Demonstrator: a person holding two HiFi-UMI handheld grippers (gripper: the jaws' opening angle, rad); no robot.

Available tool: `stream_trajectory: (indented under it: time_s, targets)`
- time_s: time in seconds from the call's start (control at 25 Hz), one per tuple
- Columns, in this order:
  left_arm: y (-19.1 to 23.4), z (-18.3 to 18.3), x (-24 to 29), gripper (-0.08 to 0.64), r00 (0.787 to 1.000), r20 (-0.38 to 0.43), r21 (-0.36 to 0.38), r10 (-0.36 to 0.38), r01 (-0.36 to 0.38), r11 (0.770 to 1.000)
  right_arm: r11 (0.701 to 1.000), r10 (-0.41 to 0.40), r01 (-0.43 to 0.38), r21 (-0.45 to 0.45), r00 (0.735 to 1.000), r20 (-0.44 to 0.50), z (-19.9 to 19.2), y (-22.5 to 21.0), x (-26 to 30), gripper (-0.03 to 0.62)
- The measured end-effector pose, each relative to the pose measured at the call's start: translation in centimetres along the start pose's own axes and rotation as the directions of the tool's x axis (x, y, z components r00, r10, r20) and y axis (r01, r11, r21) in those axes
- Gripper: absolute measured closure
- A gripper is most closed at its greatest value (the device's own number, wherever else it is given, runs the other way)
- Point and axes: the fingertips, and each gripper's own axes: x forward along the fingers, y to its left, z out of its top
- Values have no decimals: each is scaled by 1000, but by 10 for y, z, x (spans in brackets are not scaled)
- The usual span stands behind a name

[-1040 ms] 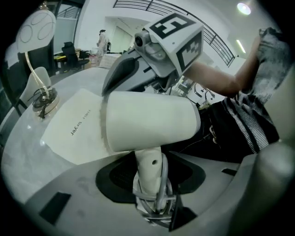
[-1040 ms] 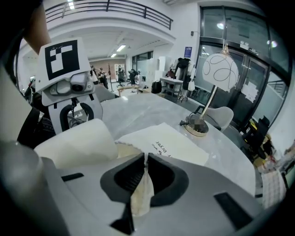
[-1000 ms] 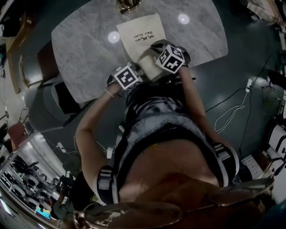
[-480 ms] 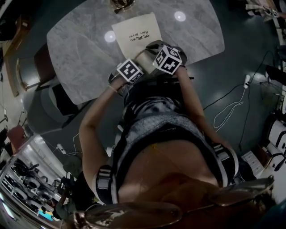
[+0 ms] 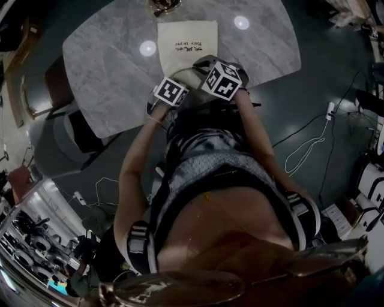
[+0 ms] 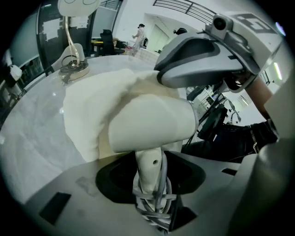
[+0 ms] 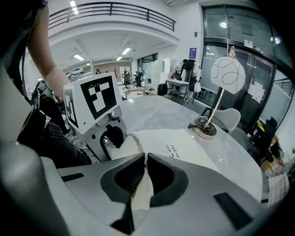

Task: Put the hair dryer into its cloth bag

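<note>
In the left gripper view the cream hair dryer [image 6: 152, 124] has its barrel at the mouth of the cream cloth bag [image 6: 87, 110]. My left gripper [image 6: 152, 175] is shut on the dryer's handle, which has the grey cord wound round it. My right gripper [image 7: 143, 161] is shut on the bag's near edge [image 7: 140, 189] and lifts it. The printed bag [image 7: 177, 147] lies flat beyond, with the left gripper's marker cube [image 7: 94, 103] beside its mouth. In the head view the bag [image 5: 187, 43] lies on the marble table [image 5: 108, 66], with both marker cubes at its near end.
A lamp with a brass base [image 7: 205, 129] and white globe shade stands just past the bag's far end; its base [image 5: 163, 6] shows at the table's far edge. The person's body is close against the table's near edge. Cables lie on the floor [image 5: 309, 150] at the right.
The left gripper has rolled and sunk toward the bag's mouth with the dryer. In the head view the bag now lies straighter. The right gripper has barely moved.
</note>
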Motion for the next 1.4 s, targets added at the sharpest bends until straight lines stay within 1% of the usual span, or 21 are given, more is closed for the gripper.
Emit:
stream_trajectory:
  time_s: [0.2,0.4,0.52,0.56,0.64,0.8,1.0,1.2,1.32,1.4]
  targets:
    - [14,8,3,373,996,65,-113,58,-50,992,1000,19,-19,-16,1000,-8,-1,5,3,515]
    - [31,16,6,373,989,108,-210,101,-77,975,999,34,-34,-25,999,-14,0,9,9,517]
    - [45,15,8,373,985,95,-258,145,-116,959,999,41,-42,-29,999,-22,0,9,15,517]
    - [52,14,8,373,982,85,-265,167,-139,954,998,45,-46,-31,999,-26,0,9,17,517]
    - [65,19,8,373,971,94,-261,218,-188,947,998,52,-53,-32,998,-32,0,10,20,517]
    - [74,29,9,373,958,116,-278,262,-222,935,998,63,-64,-21,997,-41,-3,14,24,517]
    - [74,31,14,371,956,122,-311,266,-217,925,998,59,-60,-6,997,-42,-7,14,28,517]
    - [78,32,17,367,947,114,-317,302,-254,914,998,55,-55,-4,997,-47,-8,14,30,517]
    - [72,33,25,367,950,121,-321,288,-237,917,999,48,-48,2,998,-43,-10,12,28,517]
    - [74,35,17,366,940,127,-310,317,-266,913,999,42,-42,10,998,-40,-10,10,27,517]
